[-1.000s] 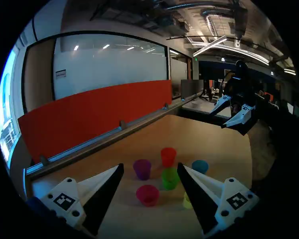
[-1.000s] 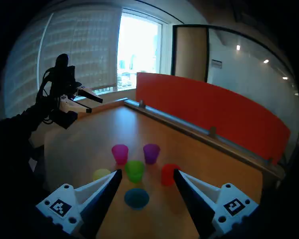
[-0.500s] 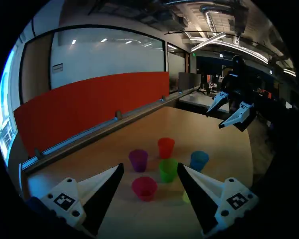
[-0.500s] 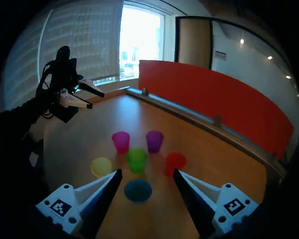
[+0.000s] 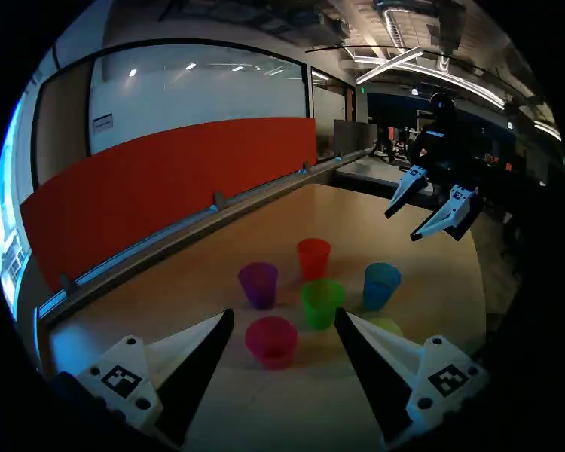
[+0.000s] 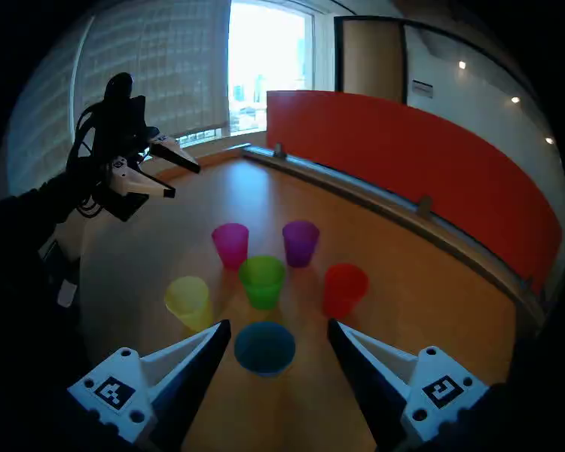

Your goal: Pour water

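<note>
Several plastic cups stand upright in a cluster on a wooden table [image 5: 403, 248]. In the left gripper view a pink cup [image 5: 271, 340] is nearest, between my left gripper's [image 5: 281, 331] open fingers, with purple [image 5: 258, 284], red [image 5: 313, 258], green [image 5: 322, 302], blue [image 5: 380, 285] and yellow [image 5: 386, 327] cups beyond. The right gripper [image 5: 414, 212] hangs open across the table. In the right gripper view the blue cup [image 6: 264, 348] sits just ahead of my open right gripper [image 6: 276, 331]; green [image 6: 263, 280], yellow [image 6: 188, 301], pink [image 6: 230, 244], purple [image 6: 300, 242] and red [image 6: 344, 289] cups follow. The left gripper [image 6: 175, 175] is held open above the table's far left.
A red divider panel [image 5: 169, 181] on a metal rail [image 5: 207, 218] runs along one side of the table. A bright window [image 6: 271, 68] with blinds lies behind the left gripper. A dark sleeve [image 6: 26, 218] holds that gripper. Bare tabletop surrounds the cups.
Both cameras have risen and tilted down a little, so the cups sit higher and farther from the fingertips. The yellow cup has come out from behind a finger in each view.
</note>
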